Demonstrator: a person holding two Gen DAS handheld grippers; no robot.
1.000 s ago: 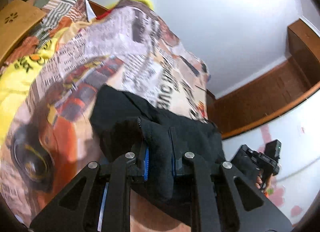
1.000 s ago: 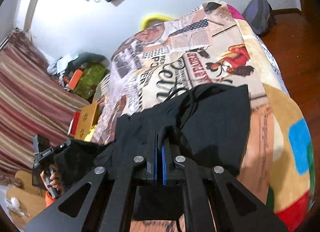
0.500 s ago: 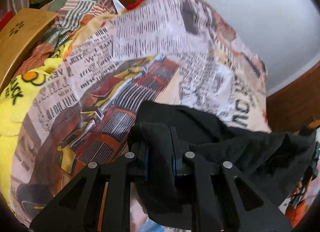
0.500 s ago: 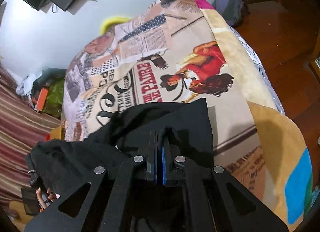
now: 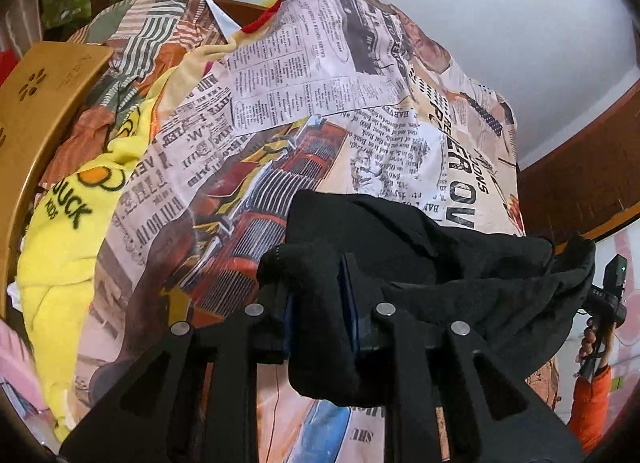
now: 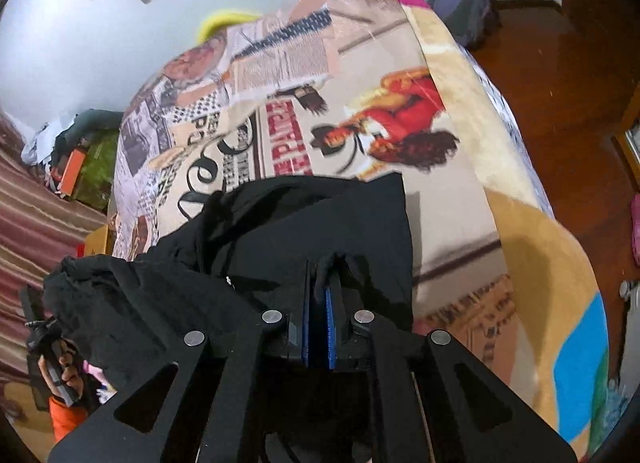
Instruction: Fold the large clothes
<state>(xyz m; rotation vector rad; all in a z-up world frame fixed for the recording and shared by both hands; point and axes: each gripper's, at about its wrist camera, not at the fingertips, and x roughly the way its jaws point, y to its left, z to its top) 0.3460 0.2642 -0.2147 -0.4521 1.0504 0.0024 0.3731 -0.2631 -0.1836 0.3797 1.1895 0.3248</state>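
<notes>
So the black garment (image 5: 420, 263) is about halfway into a fold, as far as I can judge. Its far part lies flat on the newspaper-print blanket (image 5: 320, 103) covering the bed, and the near edge is lifted off it, strung between the two grippers

Left gripper (image 5: 320, 291) is pinching a thick bunch of the black fabric, with a wad of it hanging down between the blue pads. Right gripper (image 6: 320, 287) has its jaws pressed nearly together on a thinner bit of the same edge, you can see a little peak of cloth poking up between them. In the right wrist view the garment (image 6: 320, 231) has one clean straight edge on the blanket, the rest sags toward the left gripper in loose wrinkles

What's done: both corners grabbed and lifted. What's left, my guess: carry that edge over onto the flat part, lay it down, let go, then probably another fold or two since it still looks bulky and uneven. The yellow blanket (image 5: 72, 263) off to the side isn't involved
</notes>
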